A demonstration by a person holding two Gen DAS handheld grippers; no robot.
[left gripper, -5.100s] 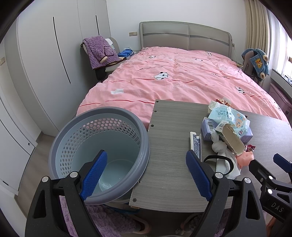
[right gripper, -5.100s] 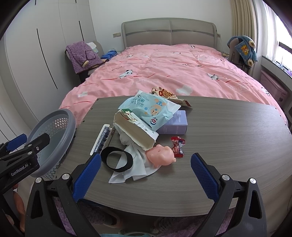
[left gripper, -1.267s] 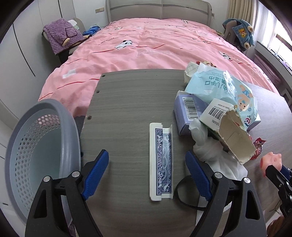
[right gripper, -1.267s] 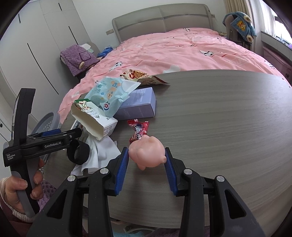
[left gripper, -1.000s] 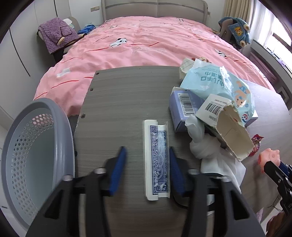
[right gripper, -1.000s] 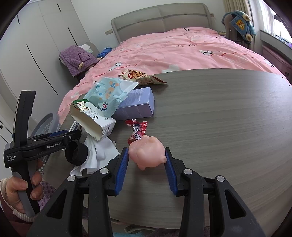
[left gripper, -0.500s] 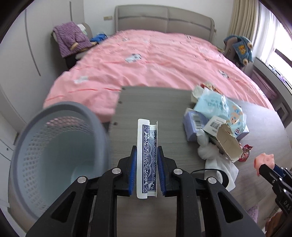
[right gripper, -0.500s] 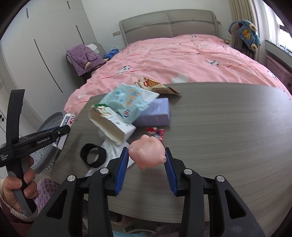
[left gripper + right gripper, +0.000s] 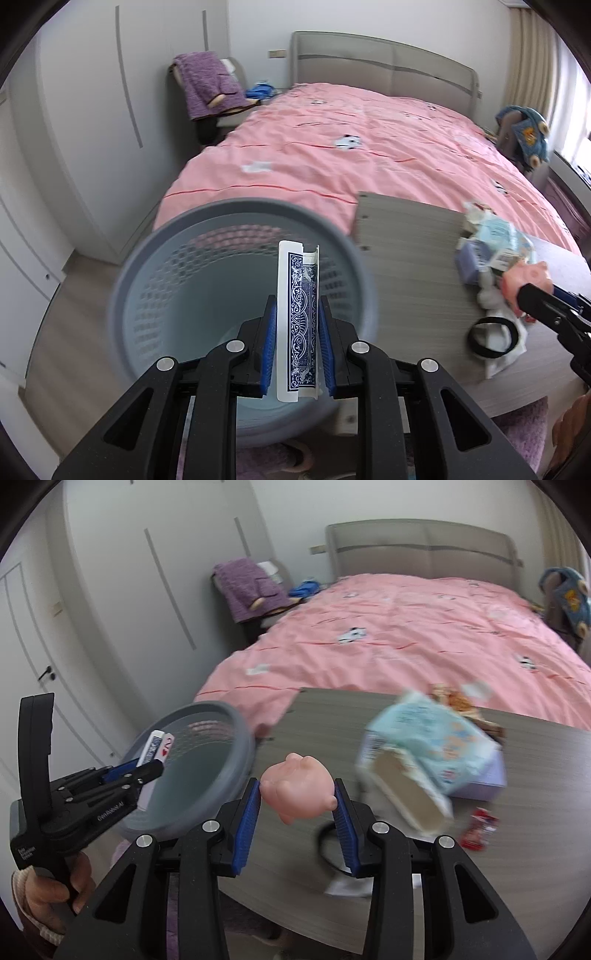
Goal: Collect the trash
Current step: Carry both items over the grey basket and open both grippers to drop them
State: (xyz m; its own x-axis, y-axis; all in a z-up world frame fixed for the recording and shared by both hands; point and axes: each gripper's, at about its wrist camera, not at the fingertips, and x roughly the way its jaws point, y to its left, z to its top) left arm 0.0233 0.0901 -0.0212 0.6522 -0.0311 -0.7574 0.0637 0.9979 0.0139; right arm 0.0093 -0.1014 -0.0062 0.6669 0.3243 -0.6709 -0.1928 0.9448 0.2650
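Note:
My left gripper is shut on a blue-backed playing-card box, held upright over the mouth of the grey mesh basket. The right wrist view shows the same left gripper and card box at the basket's near rim, with a hand on the handle. My right gripper is shut on a pink pig toy, lifted above the table's left end, just right of the basket. That pig toy also appears at the right of the left wrist view.
On the grey wooden table lie a light-blue wipes packet, a purple box, a torn carton, a red candy wrapper, a black ring and white tissue. A pink bed stands behind; white wardrobes are at the left.
The left gripper closed on the card box, lifted it off the table and carried it left over the basket. The right gripper, still holding the pig toy, rose and swung left toward the basket.

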